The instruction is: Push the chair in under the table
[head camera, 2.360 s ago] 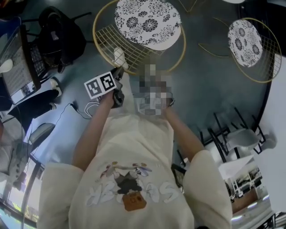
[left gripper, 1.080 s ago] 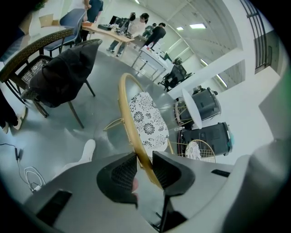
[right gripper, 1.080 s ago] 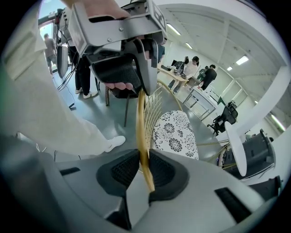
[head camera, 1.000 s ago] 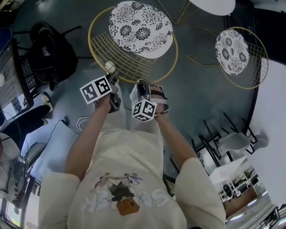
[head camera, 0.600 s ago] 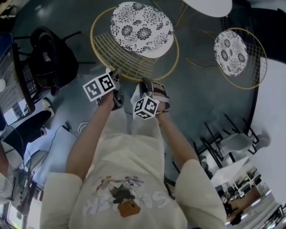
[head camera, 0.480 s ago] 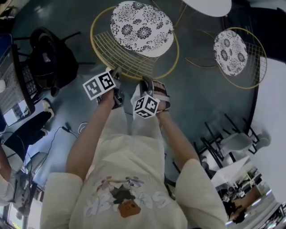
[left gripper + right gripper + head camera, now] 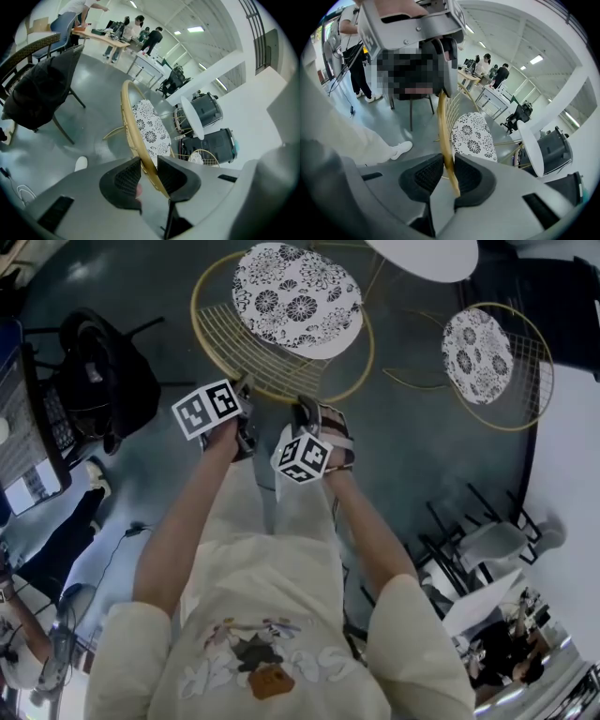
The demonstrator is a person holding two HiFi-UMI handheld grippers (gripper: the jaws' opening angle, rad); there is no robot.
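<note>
The chair is a gold wire tub with a round black-and-white flowered cushion. In the head view its near rim lies just ahead of my hands. My left gripper is shut on the rim's left part, and my right gripper is shut on it beside that. In the left gripper view the gold rim runs down between the pads of the left gripper. The right gripper likewise clamps the rim. The round white table stands just beyond the chair.
A second gold chair stands right of the table. A black chair with a bag is at the left, near a desk. Black chair frames are stacked at the right. People stand at desks far off.
Both grippers and the chair have moved together across the floor toward the white table. The black chair at the left has slid back in view. Both grips look the same.
</note>
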